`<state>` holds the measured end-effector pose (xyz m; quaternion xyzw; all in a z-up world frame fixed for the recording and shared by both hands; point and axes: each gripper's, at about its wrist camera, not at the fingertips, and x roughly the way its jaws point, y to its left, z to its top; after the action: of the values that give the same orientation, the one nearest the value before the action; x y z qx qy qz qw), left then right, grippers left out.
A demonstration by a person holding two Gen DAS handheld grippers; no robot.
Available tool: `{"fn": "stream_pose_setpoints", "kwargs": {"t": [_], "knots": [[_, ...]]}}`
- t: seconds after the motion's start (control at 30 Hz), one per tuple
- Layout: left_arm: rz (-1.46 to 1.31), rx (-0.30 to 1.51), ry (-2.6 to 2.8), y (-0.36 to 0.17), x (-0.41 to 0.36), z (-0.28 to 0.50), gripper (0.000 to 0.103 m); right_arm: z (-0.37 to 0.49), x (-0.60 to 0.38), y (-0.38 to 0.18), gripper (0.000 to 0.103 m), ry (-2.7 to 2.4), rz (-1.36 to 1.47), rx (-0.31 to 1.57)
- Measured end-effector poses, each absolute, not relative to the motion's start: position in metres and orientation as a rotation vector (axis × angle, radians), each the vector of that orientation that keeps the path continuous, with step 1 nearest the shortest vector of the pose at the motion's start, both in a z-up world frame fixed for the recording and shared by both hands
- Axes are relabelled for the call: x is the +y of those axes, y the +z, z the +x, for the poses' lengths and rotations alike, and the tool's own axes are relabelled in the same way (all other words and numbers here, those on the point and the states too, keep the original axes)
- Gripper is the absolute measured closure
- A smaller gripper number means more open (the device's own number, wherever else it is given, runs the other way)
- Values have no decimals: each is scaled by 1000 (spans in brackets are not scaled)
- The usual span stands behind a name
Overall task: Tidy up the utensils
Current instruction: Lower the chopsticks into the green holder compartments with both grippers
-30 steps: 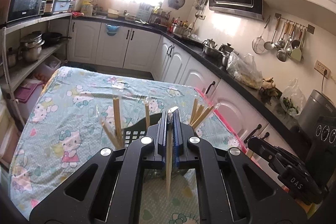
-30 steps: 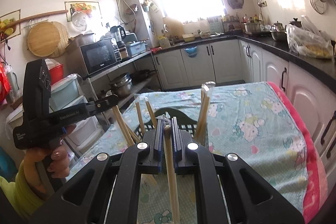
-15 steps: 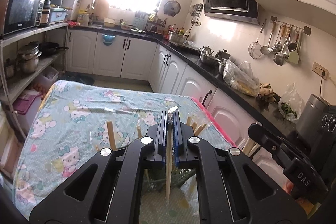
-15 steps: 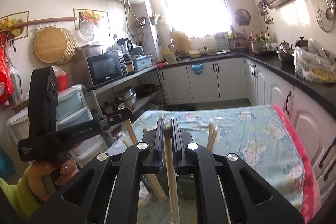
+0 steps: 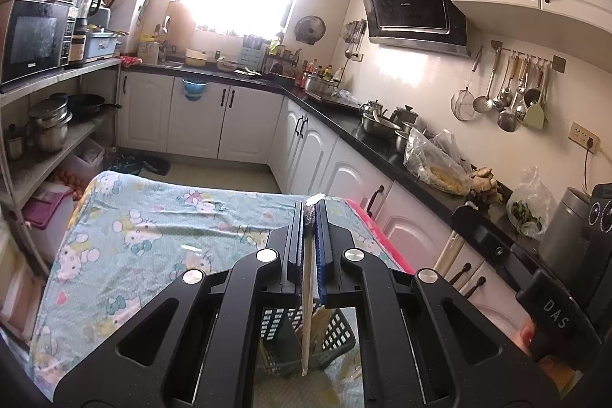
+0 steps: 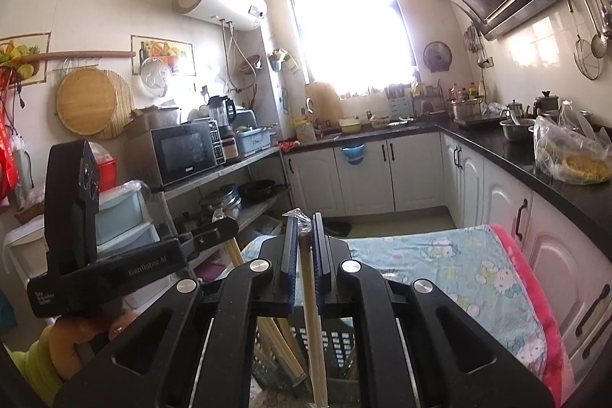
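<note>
Chopsticks are the task items here. In the left wrist view, we see the left claw (image 5: 310, 217) closed on one wrapped chopstick (image 5: 306, 312), which hangs down between the jaws toward 6 o'clock. Compared with a second ago, the black basket (image 5: 336, 331) has dropped from mid-frame to the bottom edge and the patterned worktop (image 5: 145, 232) sits lower, so we read this claw as having risen with its load. The right claw's body appears at 4 o'clock.

In the right wrist view, the right claw (image 6: 303, 222) is likewise clamped on a single chopstick (image 6: 311, 324). More chopsticks (image 6: 281, 343) lean in the basket (image 6: 329, 343) at 6 o'clock, now far lower than before. We judge both chopsticks lifted clear of the basket, ready for transfer.
</note>
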<state>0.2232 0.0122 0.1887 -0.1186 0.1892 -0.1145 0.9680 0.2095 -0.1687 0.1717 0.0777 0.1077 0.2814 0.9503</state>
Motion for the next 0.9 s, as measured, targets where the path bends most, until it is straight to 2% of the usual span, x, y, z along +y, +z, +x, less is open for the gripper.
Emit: {"fn": "stream_pose_setpoints", "kwargs": {"t": [0.43, 0.9], "knots": [[-222, 371, -174, 186, 11, 249, 100, 234, -176, 181, 96, 548, 185, 149], [-200, 380, -142, 155, 6, 265, 100, 256, -163, 146, 95, 516, 133, 168]]}}
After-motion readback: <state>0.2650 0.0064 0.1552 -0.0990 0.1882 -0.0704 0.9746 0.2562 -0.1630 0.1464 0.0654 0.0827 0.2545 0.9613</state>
